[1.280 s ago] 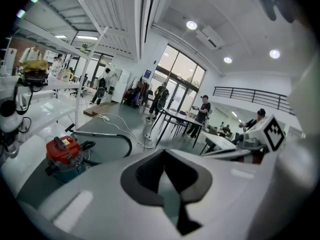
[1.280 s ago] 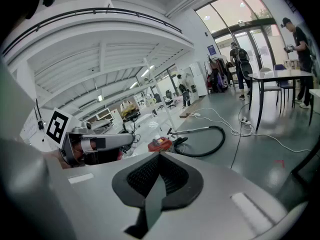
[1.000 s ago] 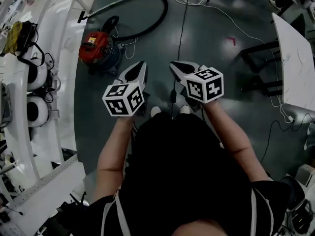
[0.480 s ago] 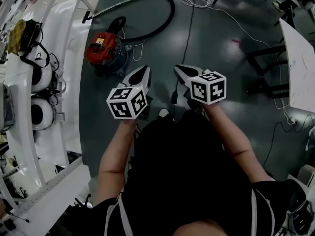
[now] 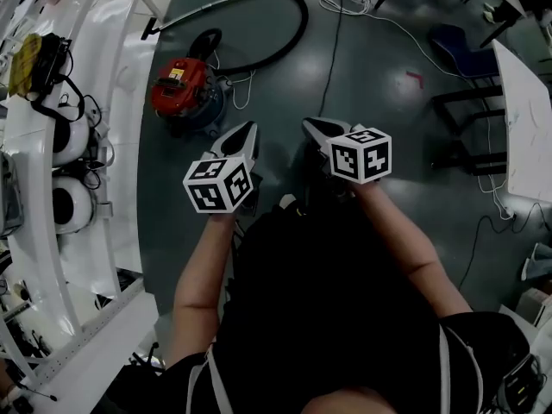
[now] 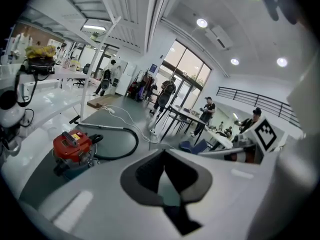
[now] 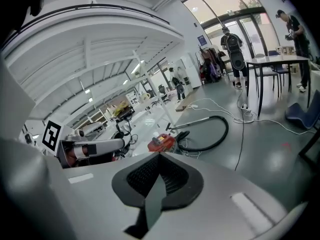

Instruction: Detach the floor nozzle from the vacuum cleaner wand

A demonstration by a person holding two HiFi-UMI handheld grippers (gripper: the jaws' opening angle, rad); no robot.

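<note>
Red plastic forms the body of the vacuum cleaner [image 5: 184, 91], which is seen on the dark floor [image 5: 371, 84] at about eleven o'clock from the two grippers and well apart from them. A black hose [image 5: 299, 24] is looped from it toward twelve o'clock and joined to the metal wand [image 5: 207, 7]. The wand's far end, at eleven o'clock, is fitted with the small dark floor nozzle [image 5: 149, 31], near the white bench [image 5: 103, 145]. The left gripper [image 5: 249, 129] and the right gripper [image 5: 309, 125] are held side by side above the floor, tips toward twelve o'clock. Both are clenched, with the jaws pressed together and nothing caught between them. A thin cable [image 5: 332, 50] is laid across the floor at twelve o'clock.
</note>
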